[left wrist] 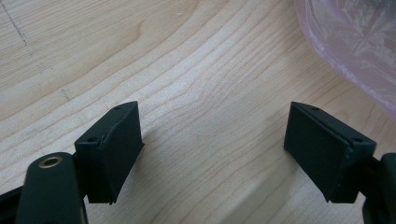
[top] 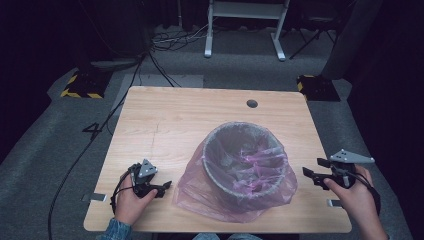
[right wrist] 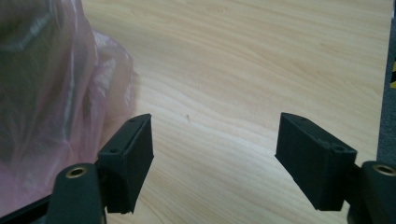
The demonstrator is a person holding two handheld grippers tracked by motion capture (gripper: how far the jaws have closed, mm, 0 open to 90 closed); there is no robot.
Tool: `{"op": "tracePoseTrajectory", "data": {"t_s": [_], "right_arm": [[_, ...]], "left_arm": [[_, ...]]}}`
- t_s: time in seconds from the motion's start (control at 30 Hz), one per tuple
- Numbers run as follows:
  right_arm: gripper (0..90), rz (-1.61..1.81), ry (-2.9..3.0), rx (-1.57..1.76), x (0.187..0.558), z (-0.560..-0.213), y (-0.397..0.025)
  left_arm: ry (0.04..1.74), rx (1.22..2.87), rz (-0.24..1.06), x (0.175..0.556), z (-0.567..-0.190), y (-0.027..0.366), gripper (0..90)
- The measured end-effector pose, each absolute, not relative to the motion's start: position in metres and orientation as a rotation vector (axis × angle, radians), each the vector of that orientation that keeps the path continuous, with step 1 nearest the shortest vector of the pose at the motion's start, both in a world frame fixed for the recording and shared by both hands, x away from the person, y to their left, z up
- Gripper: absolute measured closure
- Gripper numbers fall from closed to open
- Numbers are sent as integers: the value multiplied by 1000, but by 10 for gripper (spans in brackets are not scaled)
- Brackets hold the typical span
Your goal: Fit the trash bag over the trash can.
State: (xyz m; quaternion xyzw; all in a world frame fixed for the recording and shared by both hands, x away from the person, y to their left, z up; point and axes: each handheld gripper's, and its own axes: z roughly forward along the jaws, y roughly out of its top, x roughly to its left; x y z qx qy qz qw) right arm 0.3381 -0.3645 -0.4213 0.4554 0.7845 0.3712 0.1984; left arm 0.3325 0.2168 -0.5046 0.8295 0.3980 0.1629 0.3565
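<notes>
The left gripper (top: 161, 187) lies low on the wooden table (top: 165, 120), the hand wrapped round it from behind, jaws spread wide with bare wood between them. The right gripper (top: 311, 167) is held at the table's right edge, its jaws also wide and holding nothing. Between the two grippers stands a grey bin (top: 245, 160) lined with a pink plastic bag (top: 200, 197), whose loose skirt lies just beside the left gripper's jaws.

The bin (top: 245, 160) stands on the bench (top: 175, 115), toward the near edge and right of centre, with the bag (top: 200, 197) inside it and spilling over onto the bench. The left gripper (top: 165, 186) sits just left of the bag, the right gripper (top: 312, 170) at the bench's right edge.
</notes>
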Motion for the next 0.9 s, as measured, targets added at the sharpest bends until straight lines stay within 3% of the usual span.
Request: {"op": "tracePoseTrajectory", "data": {"t_s": [0.57, 0.9], "right_arm": [[253, 965, 2274, 1291, 327, -489, -373], [205, 996, 2234, 1243, 321, -504, -373]], "left_arm": [[1025, 2145, 423, 333, -505, 217, 186], [1028, 2143, 422, 333, -505, 216, 184]]}}
